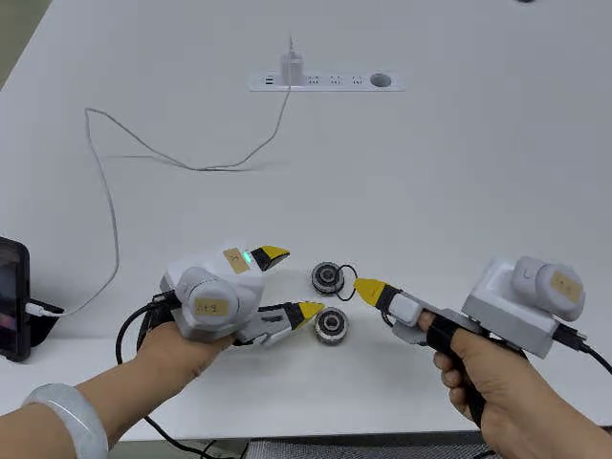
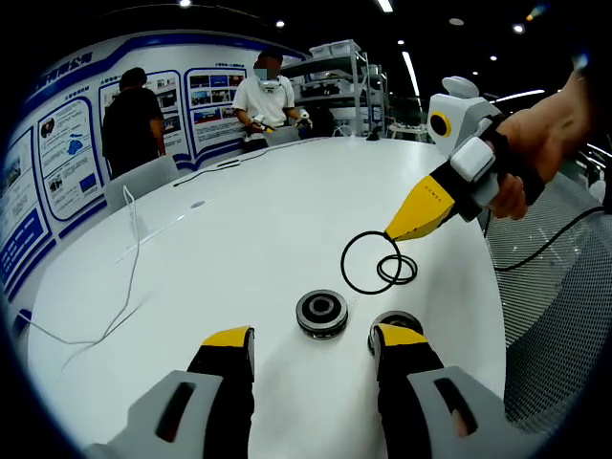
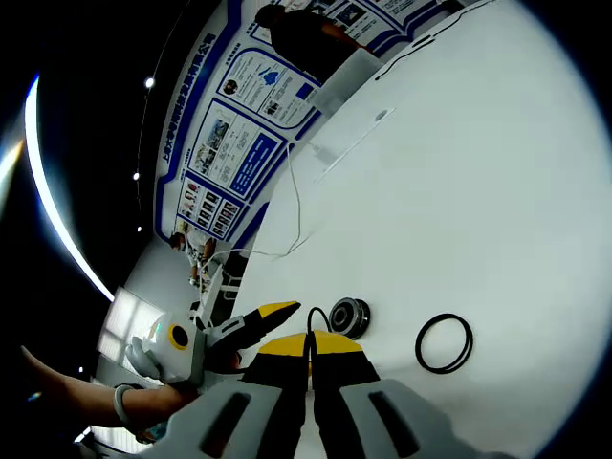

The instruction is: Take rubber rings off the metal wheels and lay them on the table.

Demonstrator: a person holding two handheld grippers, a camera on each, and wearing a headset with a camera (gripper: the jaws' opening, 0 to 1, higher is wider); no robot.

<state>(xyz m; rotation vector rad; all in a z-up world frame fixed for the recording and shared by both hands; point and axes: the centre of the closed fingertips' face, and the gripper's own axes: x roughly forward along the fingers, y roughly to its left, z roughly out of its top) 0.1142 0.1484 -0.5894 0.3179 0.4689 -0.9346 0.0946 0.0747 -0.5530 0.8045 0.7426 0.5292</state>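
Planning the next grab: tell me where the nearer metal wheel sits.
In the head view the nearer metal wheel sits on the table just right of the lower jaw tip of the left hand-held gripper, below the other wheel.

Grey shells, yellow tips: left hand-held gripper (image 1: 292,281), right hand-held gripper (image 1: 364,285); pale bangle (image 1: 59,421).

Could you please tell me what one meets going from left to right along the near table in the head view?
Phone → left gripper → metal wheels, one behind the other → rubber ring → right gripper, shut on that ring.
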